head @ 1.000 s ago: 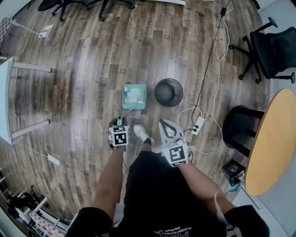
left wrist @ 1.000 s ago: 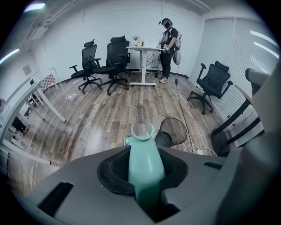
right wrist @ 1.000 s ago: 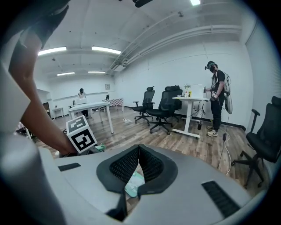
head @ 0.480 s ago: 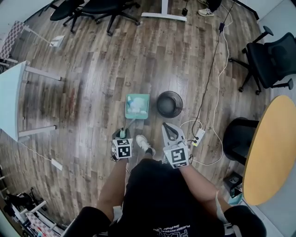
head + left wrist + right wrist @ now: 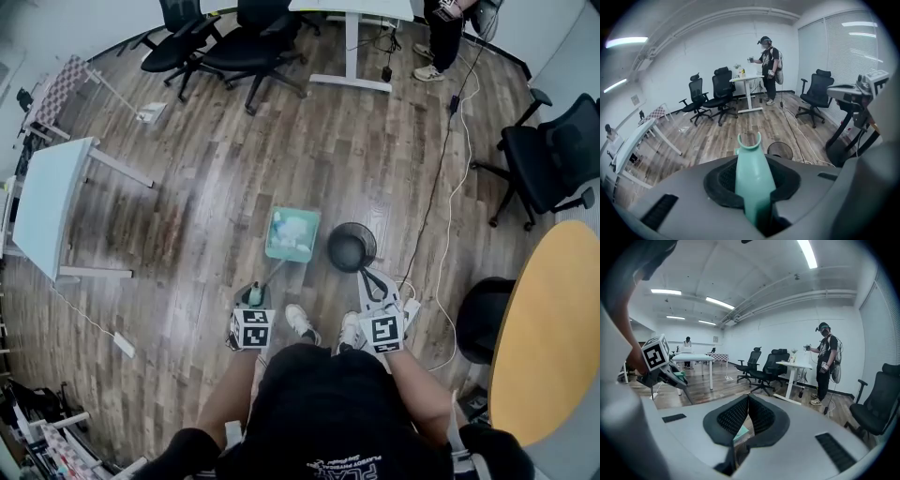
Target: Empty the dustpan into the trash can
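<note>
The teal dustpan (image 5: 292,234) with pale litter in it lies just left of the round black trash can (image 5: 352,248). Its long teal handle (image 5: 751,171) slants back to my left gripper (image 5: 254,296), which is shut on it. In the left gripper view the handle's forked top stands up between the jaws, and the trash can (image 5: 780,150) shows just right of it. My right gripper (image 5: 373,279) hangs just below the can with its jaws shut on nothing. In the right gripper view its pads (image 5: 740,413) meet at the tips.
A white cable and power strip (image 5: 410,312) lie on the wood floor by the right gripper. Black office chairs (image 5: 548,164) stand right and at the back. A round yellow table (image 5: 548,328) is at right, a white table (image 5: 47,206) at left. A person (image 5: 768,70) stands by a far desk.
The head view has risen and takes in more of the room. Both grippers have come up, the left still holding the handle. The dustpan stays beside the can.
</note>
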The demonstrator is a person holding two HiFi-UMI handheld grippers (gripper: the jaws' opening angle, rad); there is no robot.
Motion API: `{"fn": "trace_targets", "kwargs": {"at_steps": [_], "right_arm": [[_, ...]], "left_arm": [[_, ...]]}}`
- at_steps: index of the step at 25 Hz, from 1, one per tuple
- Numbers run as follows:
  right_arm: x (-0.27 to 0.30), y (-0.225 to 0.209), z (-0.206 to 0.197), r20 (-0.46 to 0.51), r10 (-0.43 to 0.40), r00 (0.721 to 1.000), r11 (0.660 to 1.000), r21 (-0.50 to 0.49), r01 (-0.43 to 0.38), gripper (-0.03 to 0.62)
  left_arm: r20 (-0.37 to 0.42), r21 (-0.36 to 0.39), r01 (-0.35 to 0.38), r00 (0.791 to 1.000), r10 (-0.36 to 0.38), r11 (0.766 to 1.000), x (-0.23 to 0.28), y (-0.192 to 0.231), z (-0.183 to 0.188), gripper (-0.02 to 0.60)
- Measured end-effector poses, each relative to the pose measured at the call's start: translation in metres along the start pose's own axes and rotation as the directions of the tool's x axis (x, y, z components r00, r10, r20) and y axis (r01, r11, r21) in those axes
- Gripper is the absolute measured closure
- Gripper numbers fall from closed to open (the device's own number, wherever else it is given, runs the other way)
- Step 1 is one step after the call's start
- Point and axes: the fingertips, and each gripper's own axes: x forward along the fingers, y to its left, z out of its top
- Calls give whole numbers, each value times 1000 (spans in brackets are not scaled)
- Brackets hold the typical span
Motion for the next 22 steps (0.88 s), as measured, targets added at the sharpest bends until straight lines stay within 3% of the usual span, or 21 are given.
{"fn": "trace_targets", "kwargs": {"at_steps": [6,13,18,22], "right_arm": [[-21,-20,2,33,-30,999,1000,-3,30,569],[-63,-11,-1,31,-68,997,998,-10,68,569],[-89,-18,8,33,-174,984,985,3,174,569],[-97,-8,18,41,-220,975,975,11,220,569]], "left_arm": [[77,123,-24,997,15,992,-37,-18,17,485],[140,261,-36,990,-1,965,-69,-36,14,485],[183,415,-38,982,-42,909,-88,-43,14,485],[197,559,-46,977,-78,828,-91,-48,7,485]]}}
